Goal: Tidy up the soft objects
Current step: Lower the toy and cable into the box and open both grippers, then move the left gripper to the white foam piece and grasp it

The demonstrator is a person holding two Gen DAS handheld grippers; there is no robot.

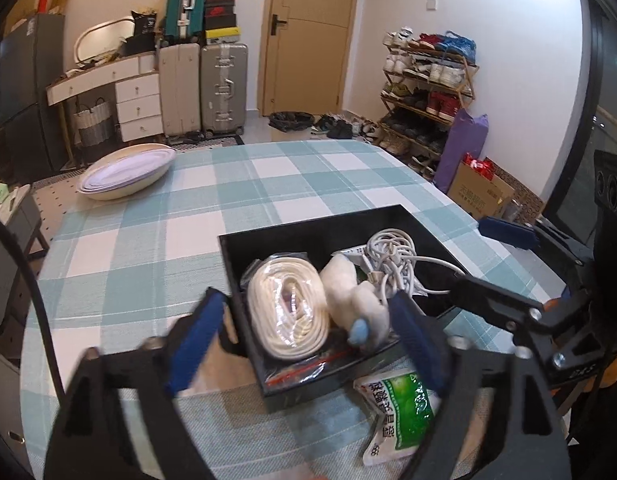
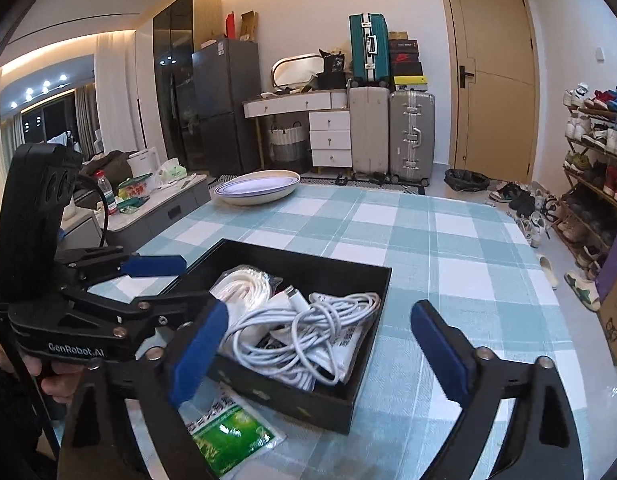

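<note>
A black box point(image 1: 232, 264) point(image 2: 348, 408) stands on the checked tablecloth. It holds a coil of cream rope in plastic point(image 1: 284, 312) point(image 2: 244, 288), a white plush toy with a blue tip point(image 1: 356, 300) and a tangle of white cable point(image 1: 392, 256) point(image 2: 308, 332). A green and white packet point(image 1: 400, 412) point(image 2: 228, 436) lies on the table against the box's near side. My left gripper point(image 1: 304, 340) is open and empty, its fingers either side of the rope and plush. My right gripper point(image 2: 320, 352) is open and empty over the box's near right corner.
A stack of white oval plates point(image 1: 124, 172) point(image 2: 256, 188) sits at the far left of the table point(image 1: 292, 176). Beyond the table are suitcases, a white dresser, a door and a shoe rack. A cardboard box point(image 1: 480, 192) stands on the floor at right.
</note>
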